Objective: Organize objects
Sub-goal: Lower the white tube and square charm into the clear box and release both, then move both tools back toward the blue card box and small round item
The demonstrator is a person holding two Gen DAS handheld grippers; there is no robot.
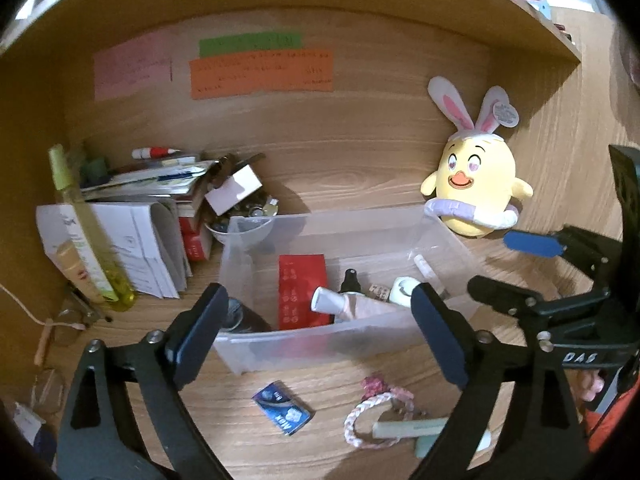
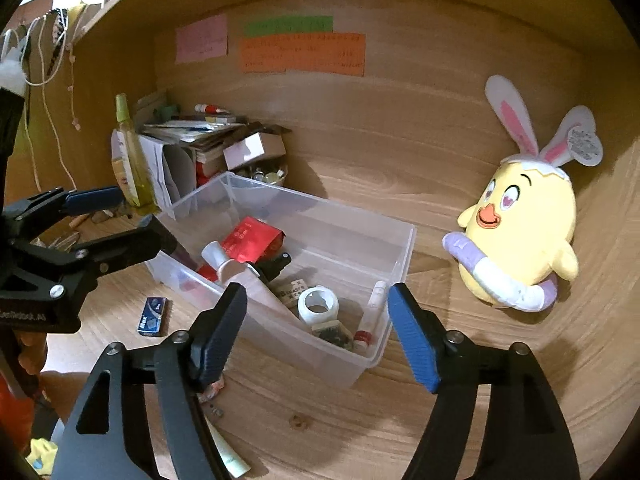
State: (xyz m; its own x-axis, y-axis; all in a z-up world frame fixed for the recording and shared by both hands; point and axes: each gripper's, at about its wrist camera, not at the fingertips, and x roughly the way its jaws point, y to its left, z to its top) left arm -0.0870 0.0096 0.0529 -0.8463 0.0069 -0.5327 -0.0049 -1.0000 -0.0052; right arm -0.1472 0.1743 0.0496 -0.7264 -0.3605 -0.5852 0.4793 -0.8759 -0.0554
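Observation:
A clear plastic bin [image 1: 280, 344] stands on the wooden desk. It holds a red packet [image 1: 302, 292], a pink tube with a white cap [image 1: 352, 304], a black spray bottle [image 1: 350, 280] and a white tape roll [image 1: 402, 290]. In front of it lie a blue staple box [image 1: 284, 408], a pink-white braided cord [image 1: 376, 412] and a pale green tube [image 1: 408, 428]. My left gripper [image 1: 320, 308] is open above the bin's near wall and grips nothing. My right gripper [image 2: 318, 300] is open over the bin's [image 2: 404, 248] near corner, also with nothing in it.
A yellow plush chick with bunny ears [image 2: 524, 236] leans on the back wall at the right. At the left are a paper and book stack [image 1: 140, 240], a yellow-green spray bottle [image 1: 92, 240] and a bowl of small items [image 1: 244, 220]. Glasses [image 1: 68, 324] lie at the far left.

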